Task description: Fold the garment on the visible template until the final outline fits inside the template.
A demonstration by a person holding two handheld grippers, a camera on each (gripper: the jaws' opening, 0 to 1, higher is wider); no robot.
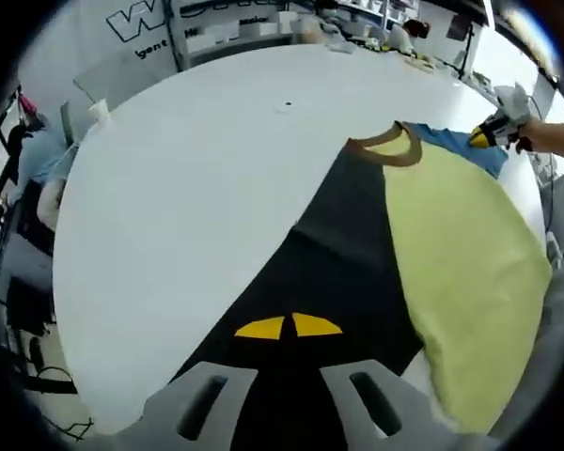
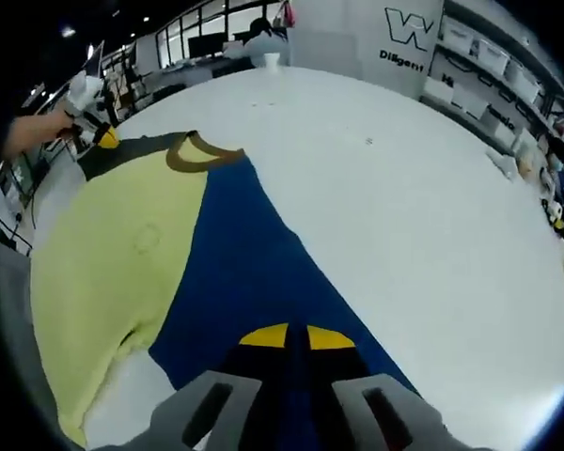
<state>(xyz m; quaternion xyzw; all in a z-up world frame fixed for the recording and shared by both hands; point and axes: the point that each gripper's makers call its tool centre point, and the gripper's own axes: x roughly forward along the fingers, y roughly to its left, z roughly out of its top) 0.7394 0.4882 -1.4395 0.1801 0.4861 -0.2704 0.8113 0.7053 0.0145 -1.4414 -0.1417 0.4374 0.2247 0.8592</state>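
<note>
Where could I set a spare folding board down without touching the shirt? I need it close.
The white table is bare beside the garment's black sleeve, and again beside the blue sleeve out to the far edge. It is crowded over the yellow body and brown collar, where both tools grip the sleeves.

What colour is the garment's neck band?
Brown: the neck band rings the yellow garment's collar, clearest in the right gripper view.

white table (image 1: 216, 169) | lettered wall (image 2: 409, 38) | shelving (image 2: 508, 70) | bright windows (image 2: 207, 23)
</note>
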